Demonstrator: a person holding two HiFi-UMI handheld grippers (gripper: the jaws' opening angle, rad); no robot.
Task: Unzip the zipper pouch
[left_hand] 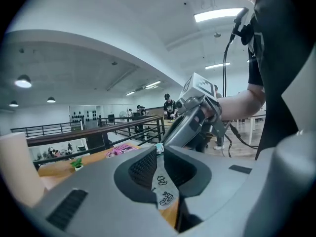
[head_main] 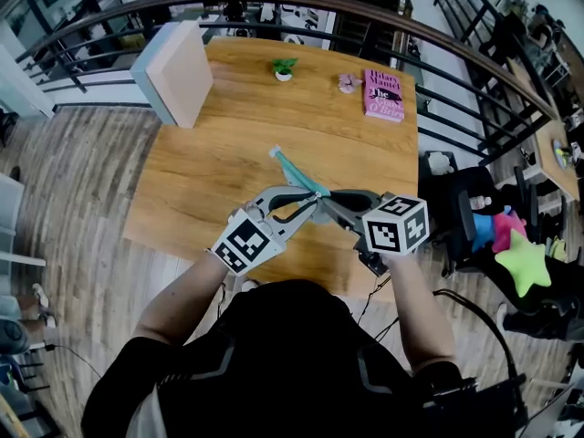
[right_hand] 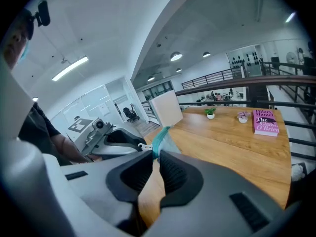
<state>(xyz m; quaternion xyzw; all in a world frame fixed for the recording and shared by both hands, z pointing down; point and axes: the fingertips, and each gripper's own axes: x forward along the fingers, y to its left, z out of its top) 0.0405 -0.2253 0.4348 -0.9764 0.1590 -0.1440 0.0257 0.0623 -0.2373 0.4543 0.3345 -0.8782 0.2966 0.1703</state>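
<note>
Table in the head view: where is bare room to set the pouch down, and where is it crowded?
Bare wood spans the middle of the table, from the upright box to the right edge, nearer than the potted plant. The far edge is crowded: plant, small pink flower pot, pink book.

1. The left grey two-jaw gripper (head_main: 306,206), with its black-and-white marker cube, points right in front of the chest. Its jaws are pressed onto the edge of a thin teal fabric zipper pouch (head_main: 297,173).
2. The right grey two-jaw gripper (head_main: 330,203) points left, nearly tip to tip with the other. Its jaws clamp the same pouch.
3. The bare left forearm (head_main: 178,299) and bare right forearm (head_main: 415,308) reach forward from black short sleeves, converging at the grippers.
</note>
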